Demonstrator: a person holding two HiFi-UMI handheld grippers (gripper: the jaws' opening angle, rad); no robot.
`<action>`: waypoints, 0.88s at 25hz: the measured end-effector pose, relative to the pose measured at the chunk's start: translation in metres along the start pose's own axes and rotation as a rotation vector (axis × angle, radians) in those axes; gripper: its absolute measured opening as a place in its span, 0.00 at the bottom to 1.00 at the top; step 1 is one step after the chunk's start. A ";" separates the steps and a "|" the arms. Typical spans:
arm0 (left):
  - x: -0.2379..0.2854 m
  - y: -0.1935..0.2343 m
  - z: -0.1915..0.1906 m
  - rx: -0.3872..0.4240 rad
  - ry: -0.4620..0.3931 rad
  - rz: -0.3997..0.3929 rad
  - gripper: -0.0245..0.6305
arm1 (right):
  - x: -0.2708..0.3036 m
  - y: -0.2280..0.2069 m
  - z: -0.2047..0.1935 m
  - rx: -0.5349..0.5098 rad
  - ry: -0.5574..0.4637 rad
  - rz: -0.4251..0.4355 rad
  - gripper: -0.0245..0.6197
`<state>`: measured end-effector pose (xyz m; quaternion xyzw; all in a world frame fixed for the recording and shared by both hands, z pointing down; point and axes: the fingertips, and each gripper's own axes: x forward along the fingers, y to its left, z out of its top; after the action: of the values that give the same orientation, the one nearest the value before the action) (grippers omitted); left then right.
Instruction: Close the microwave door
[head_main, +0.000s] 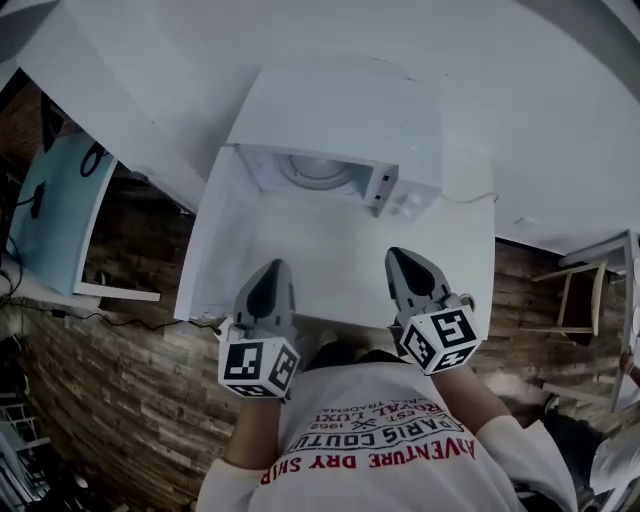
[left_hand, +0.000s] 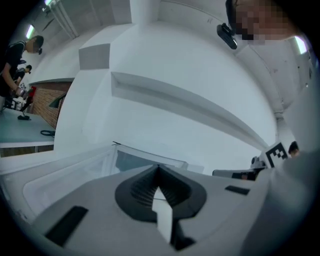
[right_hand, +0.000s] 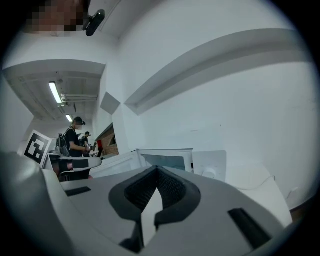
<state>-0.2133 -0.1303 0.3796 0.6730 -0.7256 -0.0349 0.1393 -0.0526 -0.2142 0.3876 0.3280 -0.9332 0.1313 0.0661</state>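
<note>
White microwave (head_main: 330, 125), door (head_main: 213, 235) swung open leftward; left tongs (head_main: 270, 272) and right tongs (head_main: 402, 260) sat pinched together, empty; shirt (head_main: 385, 445) read "ADVENTURE DRY".

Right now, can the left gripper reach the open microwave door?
Probably yes. The left gripper, jaws shut and empty, sits close beside the open door, which swings out on its left, and nothing shows between them.

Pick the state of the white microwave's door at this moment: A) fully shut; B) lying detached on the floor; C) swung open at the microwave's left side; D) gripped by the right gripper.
C: the head view looks into the white microwave's open cavity at its round turntable, and the right gripper view shows the white door swung out to the left.
</note>
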 end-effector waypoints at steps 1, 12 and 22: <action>0.007 0.003 0.001 0.001 0.007 -0.009 0.03 | 0.005 -0.005 0.002 0.001 -0.002 -0.015 0.05; 0.055 -0.010 -0.009 -0.017 0.034 0.018 0.03 | 0.035 -0.057 0.017 -0.020 0.000 -0.021 0.05; 0.071 -0.021 -0.023 -0.004 0.070 0.116 0.03 | 0.075 -0.118 0.044 -0.066 0.011 -0.086 0.05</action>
<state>-0.1915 -0.1996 0.4074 0.6302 -0.7581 -0.0047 0.1677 -0.0382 -0.3597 0.3846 0.3646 -0.9217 0.0994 0.0877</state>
